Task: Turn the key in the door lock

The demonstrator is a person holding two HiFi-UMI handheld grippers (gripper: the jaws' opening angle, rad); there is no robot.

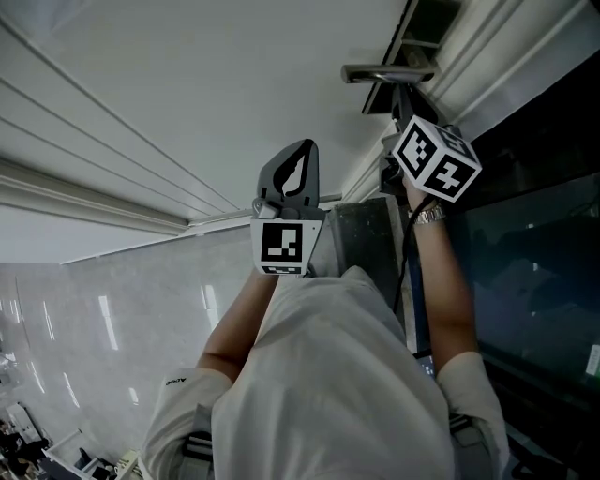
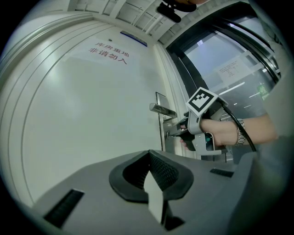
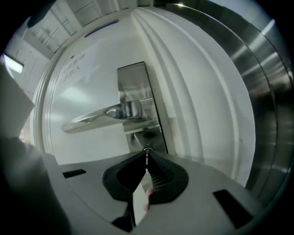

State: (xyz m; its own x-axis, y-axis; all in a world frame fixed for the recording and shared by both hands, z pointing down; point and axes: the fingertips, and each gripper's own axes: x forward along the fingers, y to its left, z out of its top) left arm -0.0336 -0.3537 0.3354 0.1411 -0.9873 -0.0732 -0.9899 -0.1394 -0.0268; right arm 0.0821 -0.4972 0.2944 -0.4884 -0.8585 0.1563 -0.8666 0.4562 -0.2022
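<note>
A white door carries a steel lock plate with a lever handle. My right gripper is pressed up to the plate just below the handle. Its jaws are shut on the small key, whose head barely shows at the tips. In the left gripper view the right gripper reaches the keyhole from the right, held by a hand. My left gripper hangs back from the door, shut with nothing between its jaws. In the head view the left gripper is left of the right one's marker cube.
A sign with red characters is high on the door. Dark glass panels stand to the right of the door frame. A cable runs back from the right gripper over the wrist. A door closer sits at the top.
</note>
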